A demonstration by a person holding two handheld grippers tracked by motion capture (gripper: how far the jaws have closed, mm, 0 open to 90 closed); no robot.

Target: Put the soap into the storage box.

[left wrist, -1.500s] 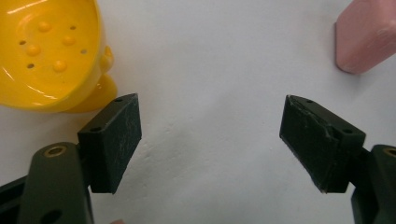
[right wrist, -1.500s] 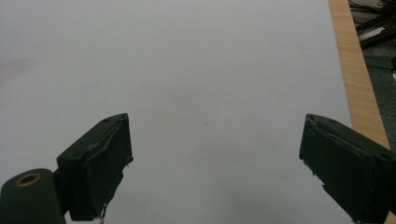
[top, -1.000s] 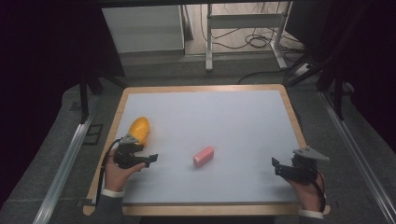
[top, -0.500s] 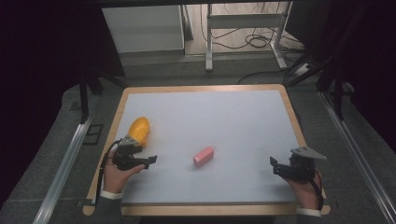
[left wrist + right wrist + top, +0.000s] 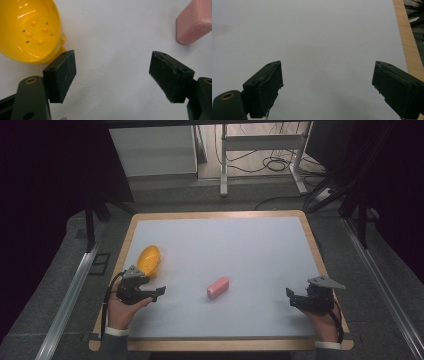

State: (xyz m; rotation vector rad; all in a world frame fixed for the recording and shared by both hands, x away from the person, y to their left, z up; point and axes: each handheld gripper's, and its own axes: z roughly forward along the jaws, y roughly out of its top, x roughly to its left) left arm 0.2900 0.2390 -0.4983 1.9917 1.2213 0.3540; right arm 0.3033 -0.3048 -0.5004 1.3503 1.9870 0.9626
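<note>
A pale table [image 5: 240, 245] with a wooden rim stands on grey carpet. The left gripper [image 5: 112, 72], jaws wide and empty, has a yellow perforated bowl [image 5: 30, 30] just beyond its left jaw and a pink block [image 5: 195, 22] ahead to its right. The right gripper [image 5: 327, 87], also wide and empty, faces bare tabletop.

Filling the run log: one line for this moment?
left gripper: open, empty | right gripper: open, empty | pink block: centre, untouched | yellow dish: beside left gripper
</note>
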